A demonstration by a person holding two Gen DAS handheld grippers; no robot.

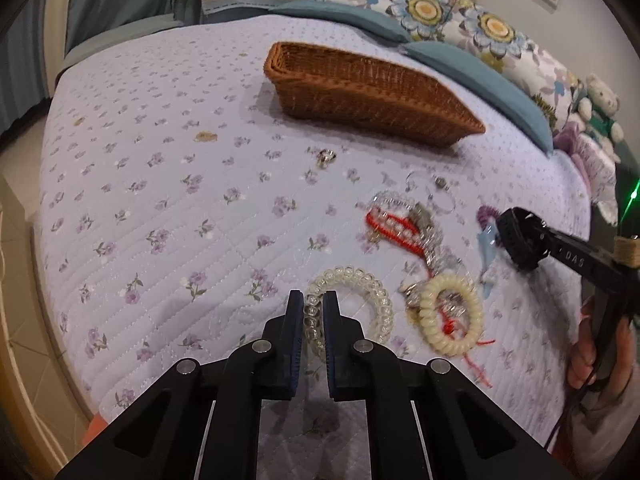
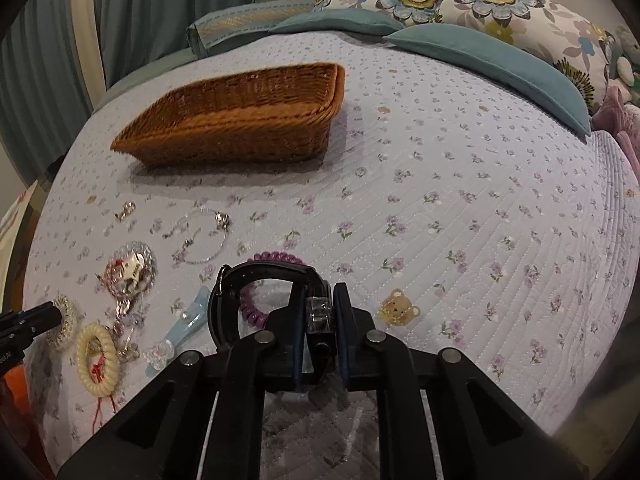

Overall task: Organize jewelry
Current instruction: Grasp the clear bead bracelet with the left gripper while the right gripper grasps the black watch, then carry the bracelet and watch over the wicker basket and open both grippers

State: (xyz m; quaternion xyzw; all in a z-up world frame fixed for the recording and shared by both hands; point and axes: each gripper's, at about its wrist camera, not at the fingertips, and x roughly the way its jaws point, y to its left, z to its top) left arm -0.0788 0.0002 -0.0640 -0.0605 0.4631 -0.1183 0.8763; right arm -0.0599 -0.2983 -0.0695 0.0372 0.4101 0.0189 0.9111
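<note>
Wicker basket far off, left fingers pinching clear coil, right fingers clamping black band

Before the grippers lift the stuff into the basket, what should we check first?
1. Left gripper shut on the clear coil bracelet: ok, the pads pinch its near edge.
2. Right gripper shut on the black watch: ok, the clasp sits between the pads.
3. Watch free of the purple coil tie: cannot tell, the strap lies over it.
4. Clear bracelet free of the cream coil tie: ok, a gap shows between them.
5. Wicker basket ready: ok, upright and open on the quilt.
6. Basket empty: cannot tell, the inside is mostly hidden.
</note>
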